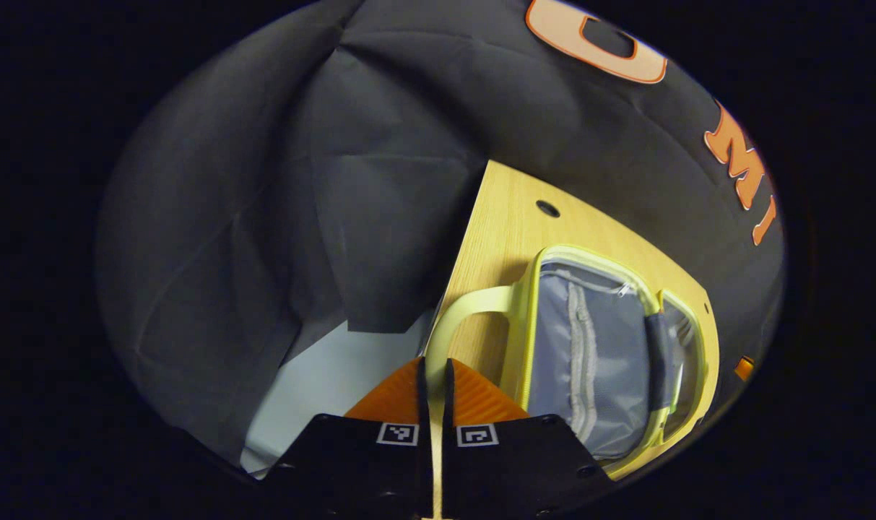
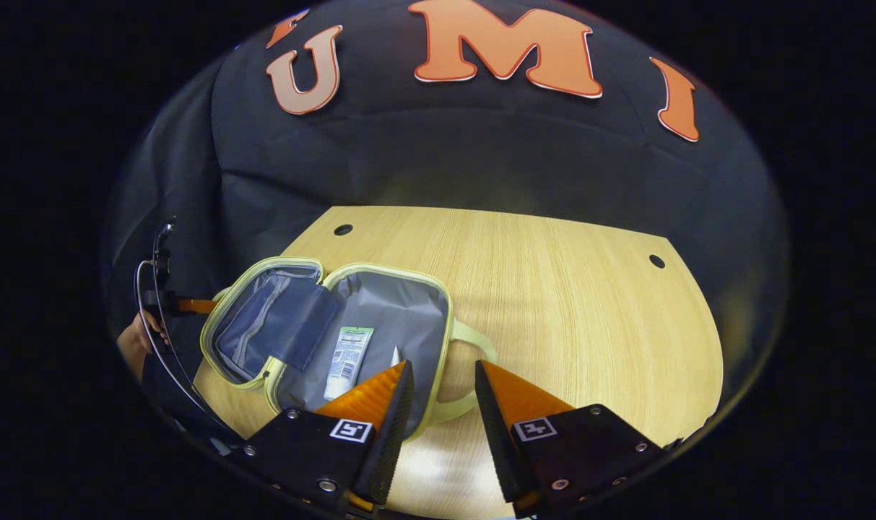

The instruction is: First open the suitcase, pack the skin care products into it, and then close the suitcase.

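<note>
A pale yellow-green suitcase (image 1: 596,347) lies open on the wooden table (image 1: 510,217), showing its grey lining. My left gripper (image 1: 434,368) is shut on its curved handle (image 1: 474,303) at the table's edge. In the right gripper view the open suitcase (image 2: 387,303) holds a white tube (image 2: 347,359). The tip of a second white item (image 2: 395,355) pokes up beside the tube, partly hidden behind a finger. My right gripper (image 2: 443,370) hovers open above the suitcase's near rim and its other handle (image 2: 474,339), with nothing between its fingers. The left gripper (image 2: 188,305) is at the far left.
The tabletop (image 2: 567,303) spreads bare wood to the right of the suitcase, with small round holes near its back corners. A hand (image 2: 138,339) holds the left gripper beyond the table's left edge. Pale floor (image 1: 322,375) lies below that edge.
</note>
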The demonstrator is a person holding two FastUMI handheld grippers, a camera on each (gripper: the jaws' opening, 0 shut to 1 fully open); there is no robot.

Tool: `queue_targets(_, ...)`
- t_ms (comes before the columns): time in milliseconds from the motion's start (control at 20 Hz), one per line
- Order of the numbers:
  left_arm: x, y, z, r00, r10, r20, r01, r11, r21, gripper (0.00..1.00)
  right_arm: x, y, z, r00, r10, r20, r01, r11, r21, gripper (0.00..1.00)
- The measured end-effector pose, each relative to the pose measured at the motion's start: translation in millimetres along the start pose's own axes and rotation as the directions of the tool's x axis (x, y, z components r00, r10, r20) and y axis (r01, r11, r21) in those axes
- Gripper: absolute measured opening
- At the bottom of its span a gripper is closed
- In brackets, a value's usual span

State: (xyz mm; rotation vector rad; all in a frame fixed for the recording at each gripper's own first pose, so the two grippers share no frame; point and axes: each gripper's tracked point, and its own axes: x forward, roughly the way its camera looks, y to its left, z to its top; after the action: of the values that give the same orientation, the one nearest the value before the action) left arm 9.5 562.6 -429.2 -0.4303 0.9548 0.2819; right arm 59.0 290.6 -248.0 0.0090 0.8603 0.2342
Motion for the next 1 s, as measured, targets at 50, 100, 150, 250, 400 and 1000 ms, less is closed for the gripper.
queue_targets(50, -9.9, 0.2, 4.1, 1.0, 0.006, 0.013, -0.007, 1.0, 0.028, 0.05, -1.3, -3.4, 3.5, 1.0, -0.003, 0.018, 0.004, 1.0, -0.017, 0.57)
queue_targets(100, -19.2, -3.2, 12.9, 0.999, 0.012, 0.036, -0.014, 0.998, 0.055, 0.05, -4.3, -7.7, 7.9, 0.999, -0.011, 0.034, 0.012, 0.999, -0.034, 0.57)
queue_targets(150, -29.4, -7.2, 19.4, 0.998, 0.021, 0.058, -0.025, 0.996, 0.081, 0.05, -8.9, -11.0, 13.4, 0.999, -0.01, 0.05, 0.013, 0.999, -0.048, 0.57)
queue_targets(250, -47.8, -20.9, 35.6, 0.994, 0.031, 0.105, -0.044, 0.991, 0.126, 0.04, -18.1, -17.4, 23.8, 0.996, -0.011, 0.083, 0.016, 0.998, -0.059, 0.61)
queue_targets(400, -80.2, -41.9, 64.0, 0.979, 0.038, 0.199, -0.077, 0.979, 0.189, 0.04, -30.0, -25.8, 35.1, 0.99, -0.008, 0.14, 0.017, 0.998, -0.06, 0.72)
queue_targets(1000, -186.3, -211.8, 105.9, 0.906, -0.06, 0.42, -0.114, 0.919, 0.378, 0.03, -51.7, -63.3, 34.5, 0.976, 0.031, 0.216, 0.01, 0.982, -0.19, 0.89)
